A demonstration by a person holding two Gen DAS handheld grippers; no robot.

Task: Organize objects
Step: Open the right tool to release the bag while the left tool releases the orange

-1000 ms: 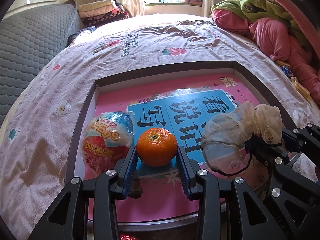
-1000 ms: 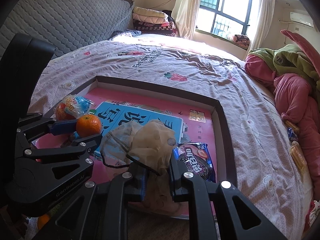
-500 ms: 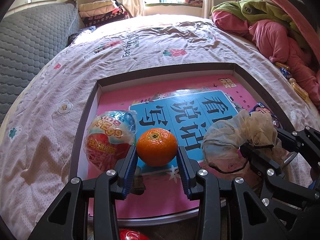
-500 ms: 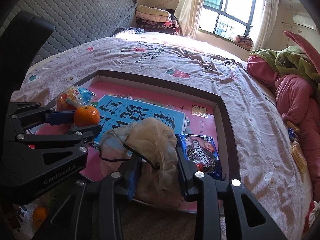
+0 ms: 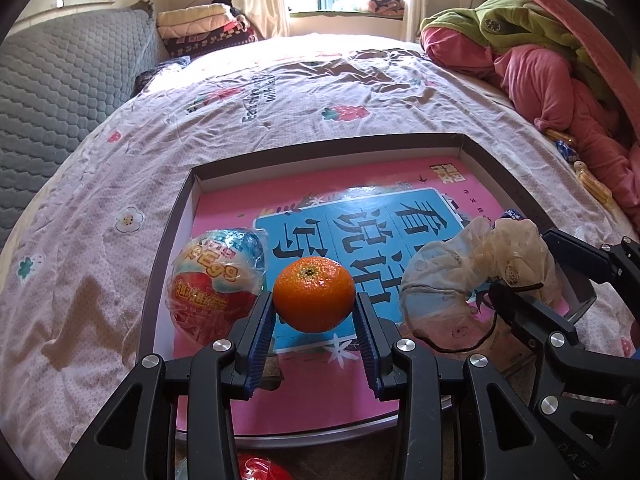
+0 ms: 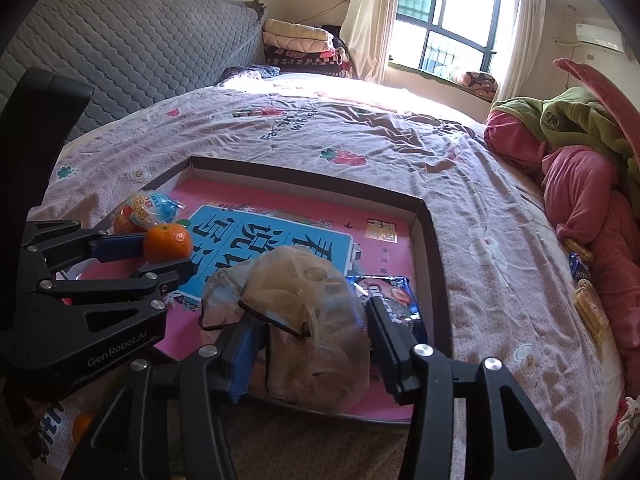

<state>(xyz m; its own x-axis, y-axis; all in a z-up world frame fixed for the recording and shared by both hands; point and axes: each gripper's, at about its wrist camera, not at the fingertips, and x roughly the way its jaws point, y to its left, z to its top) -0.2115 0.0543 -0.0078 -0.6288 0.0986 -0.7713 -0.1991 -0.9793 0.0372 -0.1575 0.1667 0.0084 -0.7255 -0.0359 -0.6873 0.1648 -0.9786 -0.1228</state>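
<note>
Mandarin (image 5: 314,294) firm but bruisable, left claw (image 5: 315,322) clamped at its sides; right claw (image 6: 310,334) opening around limp plastic bag (image 6: 304,304).

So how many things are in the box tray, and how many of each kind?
Orange: 1, held between the left fingers
Toy egg in wrapper: 1
Crumpled plastic bag: 1
Cookie packet: 1
Total: 4 in the tray
</note>
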